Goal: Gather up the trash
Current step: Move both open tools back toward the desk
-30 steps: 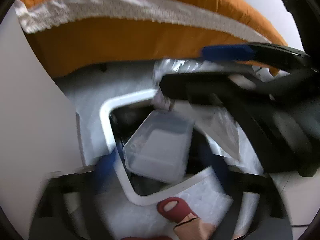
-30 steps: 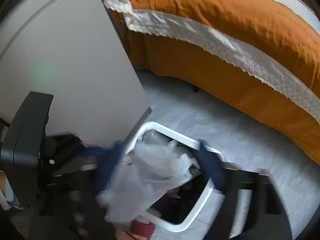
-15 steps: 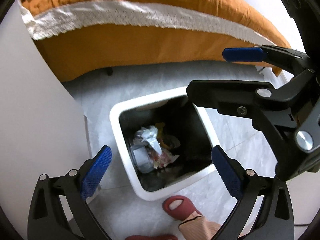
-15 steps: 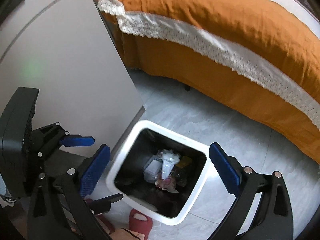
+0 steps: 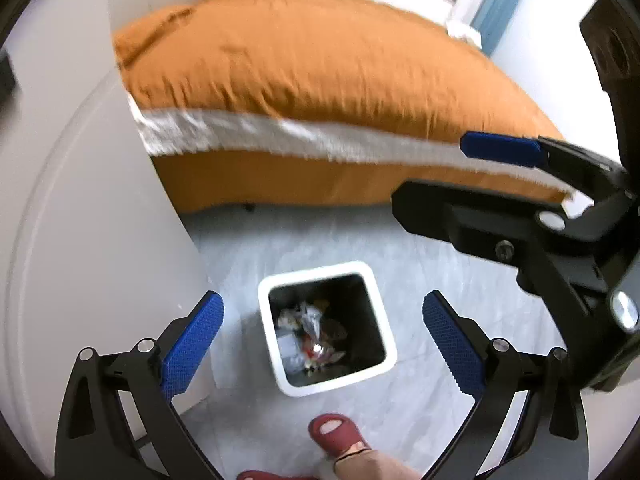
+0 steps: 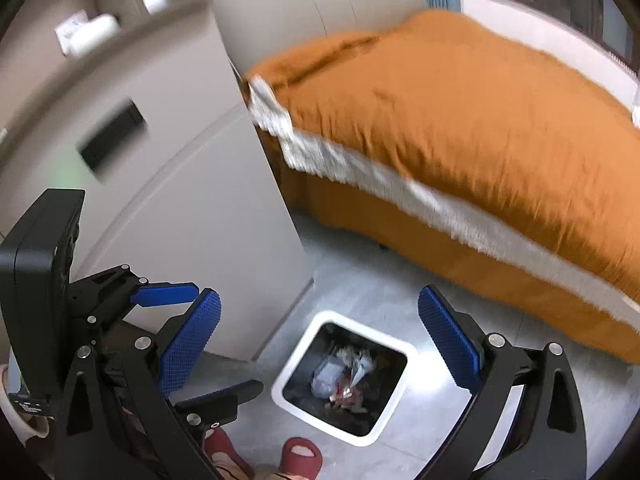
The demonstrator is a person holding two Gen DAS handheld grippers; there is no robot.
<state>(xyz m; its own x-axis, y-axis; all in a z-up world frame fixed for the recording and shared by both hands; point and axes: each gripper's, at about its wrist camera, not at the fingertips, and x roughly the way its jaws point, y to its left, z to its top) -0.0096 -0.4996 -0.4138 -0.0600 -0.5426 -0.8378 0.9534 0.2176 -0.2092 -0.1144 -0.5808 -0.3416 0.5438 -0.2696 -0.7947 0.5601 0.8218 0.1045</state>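
Your left gripper [image 5: 323, 340] and right gripper [image 6: 319, 340] stand wide apart, both empty. The trash [image 5: 308, 332] lies in the white bin [image 5: 382, 324] on the floor, well below both.

No readable text, label, brand, number or sign is showing in either view. A small white label [image 6: 30, 407] is sitting on the black housing at the lower left of the right wrist view, but its print is coming out too small and blurred to read.
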